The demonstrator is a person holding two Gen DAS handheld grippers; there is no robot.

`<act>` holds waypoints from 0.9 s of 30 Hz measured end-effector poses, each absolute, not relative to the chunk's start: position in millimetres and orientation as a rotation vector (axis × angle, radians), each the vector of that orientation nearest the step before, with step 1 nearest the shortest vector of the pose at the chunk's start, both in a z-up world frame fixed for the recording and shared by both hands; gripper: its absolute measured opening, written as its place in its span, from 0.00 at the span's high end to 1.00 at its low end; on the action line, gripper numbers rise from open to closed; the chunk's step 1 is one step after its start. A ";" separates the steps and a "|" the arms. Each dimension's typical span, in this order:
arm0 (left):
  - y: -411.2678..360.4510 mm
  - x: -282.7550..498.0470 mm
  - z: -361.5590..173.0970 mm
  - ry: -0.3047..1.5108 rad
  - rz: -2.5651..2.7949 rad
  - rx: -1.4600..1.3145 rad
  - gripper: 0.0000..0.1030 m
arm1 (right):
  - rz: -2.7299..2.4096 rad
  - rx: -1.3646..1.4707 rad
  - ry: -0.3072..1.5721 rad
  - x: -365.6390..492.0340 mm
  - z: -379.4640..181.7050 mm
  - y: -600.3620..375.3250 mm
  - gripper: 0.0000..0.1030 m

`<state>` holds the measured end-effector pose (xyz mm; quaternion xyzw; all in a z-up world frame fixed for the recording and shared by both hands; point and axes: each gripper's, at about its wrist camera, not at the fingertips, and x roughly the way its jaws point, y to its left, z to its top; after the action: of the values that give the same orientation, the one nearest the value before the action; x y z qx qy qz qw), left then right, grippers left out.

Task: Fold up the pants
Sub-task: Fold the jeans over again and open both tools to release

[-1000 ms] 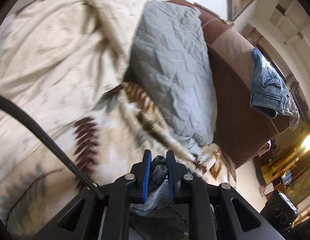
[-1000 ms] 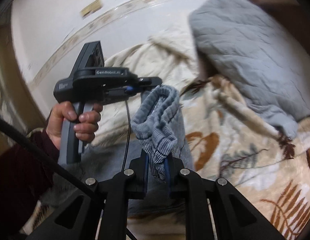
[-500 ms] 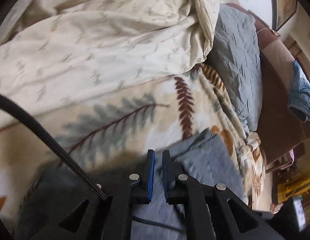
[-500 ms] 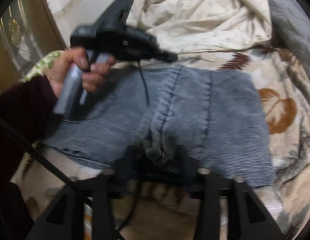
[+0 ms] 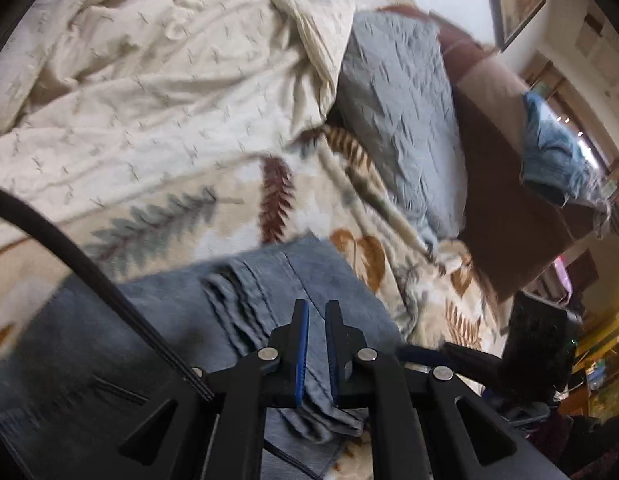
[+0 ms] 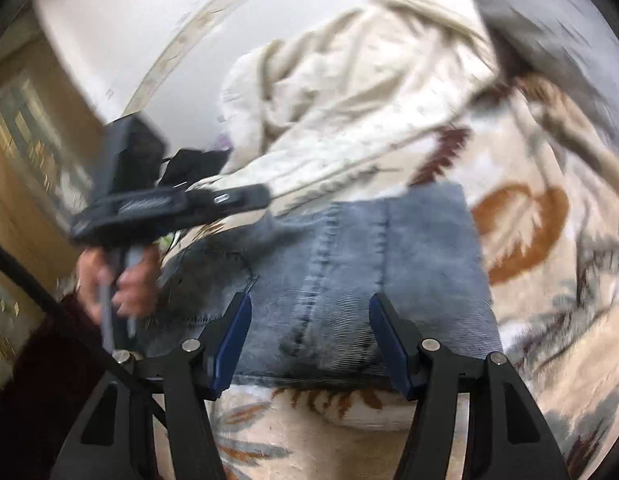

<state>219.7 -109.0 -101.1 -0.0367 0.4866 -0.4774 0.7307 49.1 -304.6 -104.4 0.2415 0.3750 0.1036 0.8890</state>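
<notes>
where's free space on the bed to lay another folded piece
Bare leaf-print blanket lies right of the folded pants, below the grey quilted pillow. The rumpled cream duvet crowds the far side.

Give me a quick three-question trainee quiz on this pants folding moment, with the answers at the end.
1. True or false: the right gripper is clamped on the pants.
2. What hangs over the brown upholstered back? A) a towel B) a light blue denim garment C) a hat
3. Fill in: the pants lie on a blanket printed with ____.

Key: 1 false: its jaws have just been opening, with nothing pinched between them, and the pants lie flat beyond them. 2 B. 3 leaves.
</notes>
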 end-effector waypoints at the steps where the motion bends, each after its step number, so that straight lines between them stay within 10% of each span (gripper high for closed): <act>1: -116.6 215.8 -107.5 1.091 -1.017 -0.050 0.90 | 0.166 0.514 0.801 52.0 -110.2 -309.1 0.40; 8: -142.6 194.2 -162.3 1.193 -0.775 0.148 0.88 | 0.026 0.404 0.965 69.7 -144.0 -304.9 0.40; 19: 3.2 87.5 -94.1 0.932 -0.493 -0.062 0.84 | 0.079 0.332 0.839 47.0 -115.7 -286.7 0.39; 22: 76.3 41.2 -78.2 0.775 -0.224 -0.148 0.70 | 0.138 0.321 0.791 32.5 -100.4 -273.1 0.39; 25: 134.8 11.6 -78.0 0.647 0.035 -0.250 0.32 | 0.204 0.286 0.805 36.4 -88.8 -245.0 0.37; 27: 159.8 13.0 -85.4 0.657 0.134 -0.330 0.32 | 0.261 0.245 0.826 43.4 -81.5 -216.4 0.37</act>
<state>13.0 159.8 -85.4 -0.1610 0.3210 0.0653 0.9310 43.4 -216.4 -81.5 0.1182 0.3991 0.1262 0.9005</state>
